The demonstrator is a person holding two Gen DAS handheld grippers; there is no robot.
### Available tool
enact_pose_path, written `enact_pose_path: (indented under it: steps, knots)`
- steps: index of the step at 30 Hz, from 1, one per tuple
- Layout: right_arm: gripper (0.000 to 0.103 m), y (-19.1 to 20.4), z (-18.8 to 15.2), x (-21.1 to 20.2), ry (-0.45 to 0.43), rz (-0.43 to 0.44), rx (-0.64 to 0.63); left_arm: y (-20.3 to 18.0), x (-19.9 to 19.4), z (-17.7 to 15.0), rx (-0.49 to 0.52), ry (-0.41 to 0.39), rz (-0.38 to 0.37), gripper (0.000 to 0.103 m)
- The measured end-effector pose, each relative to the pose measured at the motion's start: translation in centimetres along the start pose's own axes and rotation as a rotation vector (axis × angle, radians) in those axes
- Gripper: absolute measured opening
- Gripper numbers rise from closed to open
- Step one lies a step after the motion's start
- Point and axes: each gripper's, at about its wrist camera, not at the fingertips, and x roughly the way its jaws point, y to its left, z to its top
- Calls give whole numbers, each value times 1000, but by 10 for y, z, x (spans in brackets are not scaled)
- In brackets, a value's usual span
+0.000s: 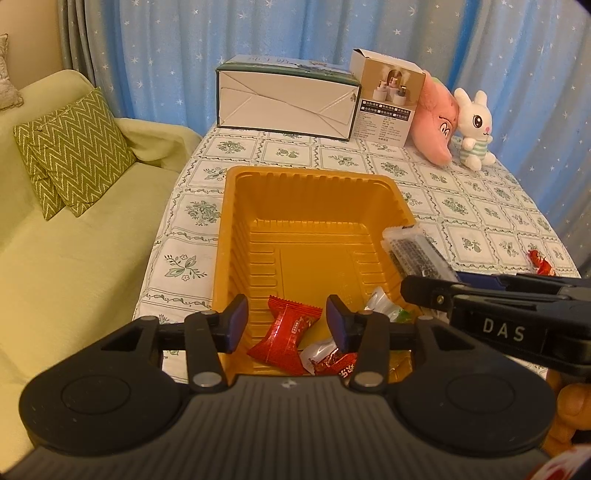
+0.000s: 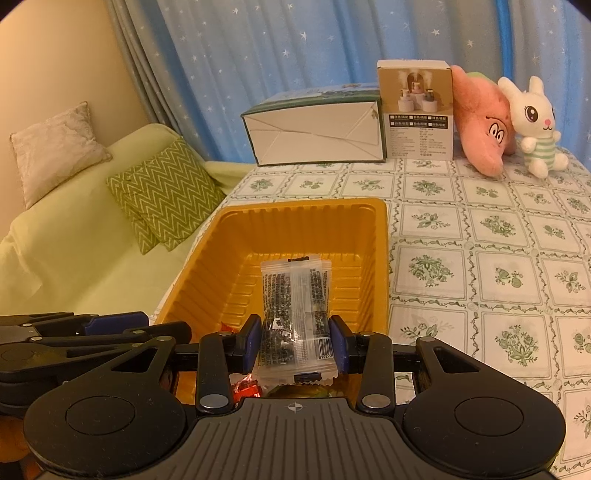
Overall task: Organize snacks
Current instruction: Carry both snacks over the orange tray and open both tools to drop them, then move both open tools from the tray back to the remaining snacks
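The clear crinkly packet (image 2: 293,314), printed with dark text too small to read, is pinched between the right tool (image 2: 295,341) pads above the ribbed orange plastic tray (image 2: 373,258) near the worktop (image 2: 480,240) left edge. The left tool (image 1: 284,326) hangs parted, empty, over a glossy red wrapper (image 1: 284,334); other sweets there are half hidden.

Blue star curtains (image 1: 295,33) hanging behind; beige wall (image 2: 55,55) showing left. Green sofa (image 1: 74,258) sitting beside the tabletop (image 2: 480,240), which is wearing a floral cloth. Zigzag cushion (image 1: 74,147) leaning on the sofa, pale cushion (image 2: 55,147) behind it. Warm light.
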Motion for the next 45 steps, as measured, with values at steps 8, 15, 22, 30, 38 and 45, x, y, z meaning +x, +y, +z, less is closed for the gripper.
enact_pose_path:
  steps: [8,15,22,30,38,45]
  knots:
    - [40,-1,4,4,-21,17,22,3,-1,0,-7,-3,4,46]
    - [53,-21,6,-14,-60,16,108,4,-14,0,-15,-16,11,52]
    - [54,-46,-14,-52,-70,-46,154,-17,-33,0,0,-43,-19,56]
    - [55,-81,-41,-107,-94,-145,193,-67,-55,-6,41,-68,-83,63]
    - [56,-122,-64,-161,-116,-242,235,-136,-68,-18,108,-72,-154,69]
    - [57,-152,-81,-203,-139,-312,258,-189,-75,-32,168,-68,-205,73]
